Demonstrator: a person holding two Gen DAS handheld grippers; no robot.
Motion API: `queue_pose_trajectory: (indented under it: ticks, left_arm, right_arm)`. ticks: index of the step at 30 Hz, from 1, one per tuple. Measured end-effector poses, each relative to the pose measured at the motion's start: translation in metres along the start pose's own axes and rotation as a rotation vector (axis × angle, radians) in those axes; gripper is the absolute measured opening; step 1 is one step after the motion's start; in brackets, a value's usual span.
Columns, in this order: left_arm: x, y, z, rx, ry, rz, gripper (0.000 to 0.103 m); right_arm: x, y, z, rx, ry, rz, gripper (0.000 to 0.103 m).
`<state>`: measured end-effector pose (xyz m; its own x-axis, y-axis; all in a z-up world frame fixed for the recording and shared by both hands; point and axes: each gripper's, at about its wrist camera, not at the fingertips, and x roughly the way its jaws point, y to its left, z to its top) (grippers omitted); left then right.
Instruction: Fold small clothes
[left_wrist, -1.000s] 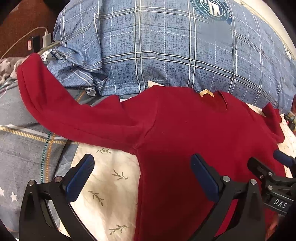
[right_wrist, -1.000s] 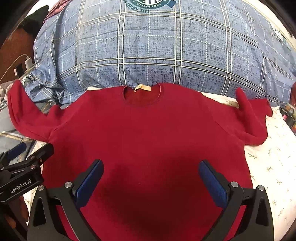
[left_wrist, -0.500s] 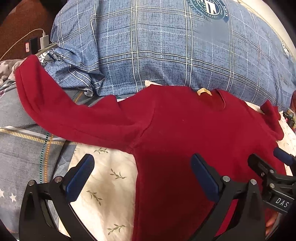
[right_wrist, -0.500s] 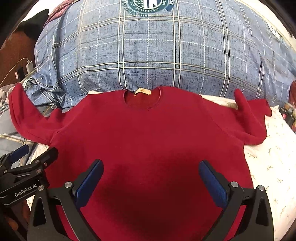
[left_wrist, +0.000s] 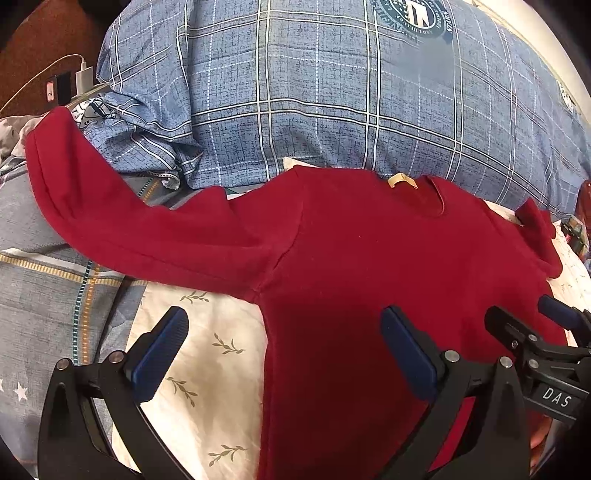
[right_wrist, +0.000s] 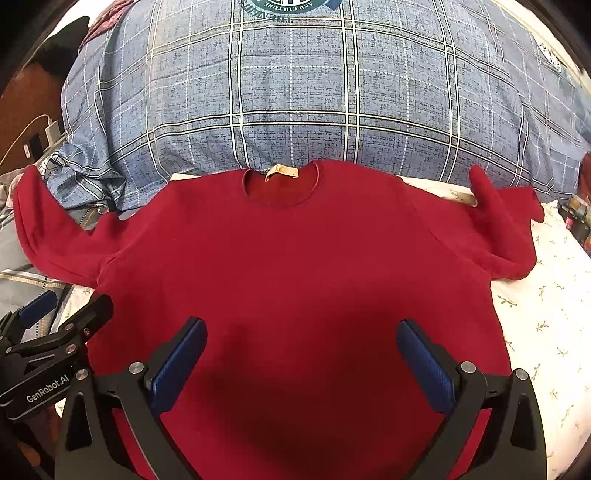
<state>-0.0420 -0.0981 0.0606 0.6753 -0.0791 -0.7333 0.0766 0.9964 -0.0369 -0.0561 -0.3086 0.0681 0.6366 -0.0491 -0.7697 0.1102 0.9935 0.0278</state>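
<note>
You're looking at a red sweater (right_wrist: 295, 266) lying flat and face up on the floral sheet (right_wrist: 546, 317), neck toward the far side, up against the blue plaid pillow (right_wrist: 314, 92). No fold is showing yet, so as far as I can judge you're at the very start.

Far left: the left sleeve (left_wrist: 122, 221) is stretching out and up, draping over the grey blanket (left_wrist: 44, 288) with its cuff near the charger (left_wrist: 83, 75). It's not tucked in.

Near left: your left gripper (left_wrist: 284, 354) is hovering with its jaws wide apart, nothing between them, straddling the sweater's left side seam, one finger over the sheet and the other over the red body.

Middle: the body is lying smooth, collar and tan label (right_wrist: 282, 171) at the far edge.

Near, right of middle: your right gripper (right_wrist: 303, 363) is also hovering with jaws spread apart, holding nothing, above the lower body.

Far right: the right sleeve (right_wrist: 506, 225) is bunching and doubling back on itself loosely, cuff sticking up, not a neat fold.

What's left, in my judgement: both sleeves in, sides over, then bottom up to the collar. The hem is out of view.
</note>
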Motion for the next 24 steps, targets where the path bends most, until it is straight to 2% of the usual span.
queue_pose_trajectory:
  ticks: [13, 24]
  left_arm:
    - [0.0014, 0.0018, 0.0001, -0.004, 0.000, 0.011, 0.103]
    - [0.0019, 0.0034, 0.0000, 0.001, 0.000, 0.018, 0.103]
  right_arm:
    - [0.0039, 0.0042, 0.0018, -0.011, 0.007, -0.012, 0.103]
    - [0.0065, 0.0085, 0.0020, -0.026, 0.024, 0.015, 0.103]
